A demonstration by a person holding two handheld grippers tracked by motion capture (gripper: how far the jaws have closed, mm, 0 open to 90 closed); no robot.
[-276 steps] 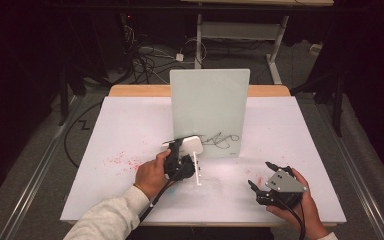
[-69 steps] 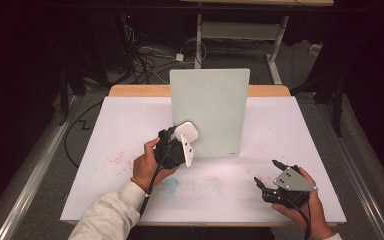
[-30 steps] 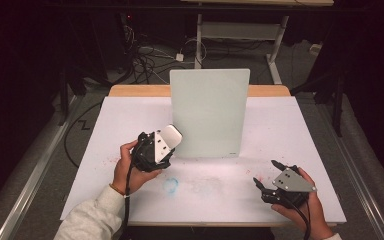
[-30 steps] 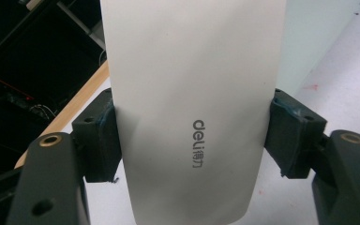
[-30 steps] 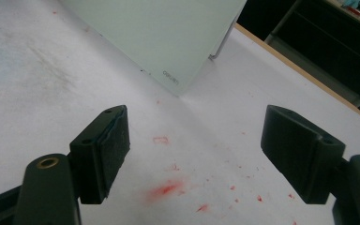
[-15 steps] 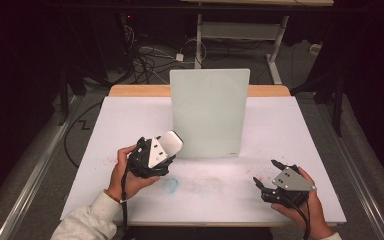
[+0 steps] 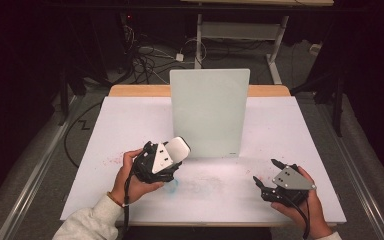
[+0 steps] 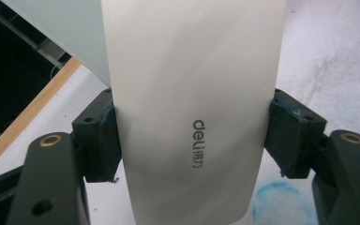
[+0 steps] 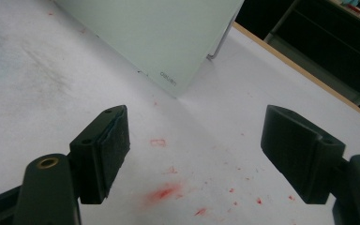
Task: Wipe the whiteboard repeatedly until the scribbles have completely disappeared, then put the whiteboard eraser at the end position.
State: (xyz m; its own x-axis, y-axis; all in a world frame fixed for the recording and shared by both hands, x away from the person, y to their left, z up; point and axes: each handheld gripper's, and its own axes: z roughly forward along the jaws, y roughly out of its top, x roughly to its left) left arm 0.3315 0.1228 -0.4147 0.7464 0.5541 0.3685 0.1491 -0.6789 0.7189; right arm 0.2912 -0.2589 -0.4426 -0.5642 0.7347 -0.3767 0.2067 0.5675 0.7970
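L gripper is clamped on a white eraser, a flat block w/ "deli" printed on its face; in the left gripper view both pads press its long sides and the eraser rises up between them. Eraser is held off the table, tilted, just left of the middle and towards the near edge, w/ its far end close to the lower left corner of the whiteboard. The board stands upright around the table's centre, leaning back a bit, its surface wiped clean as far as can be seen. A faint blue smudge lies on the table right under the L gripper; also seen bottom right in the left gripper view.

R gripper sits near the front right corner, low over the table, jaws wide apart w/ nothing between them. Its own view looks across red marker stains on the tabletop to the board's lower corner.
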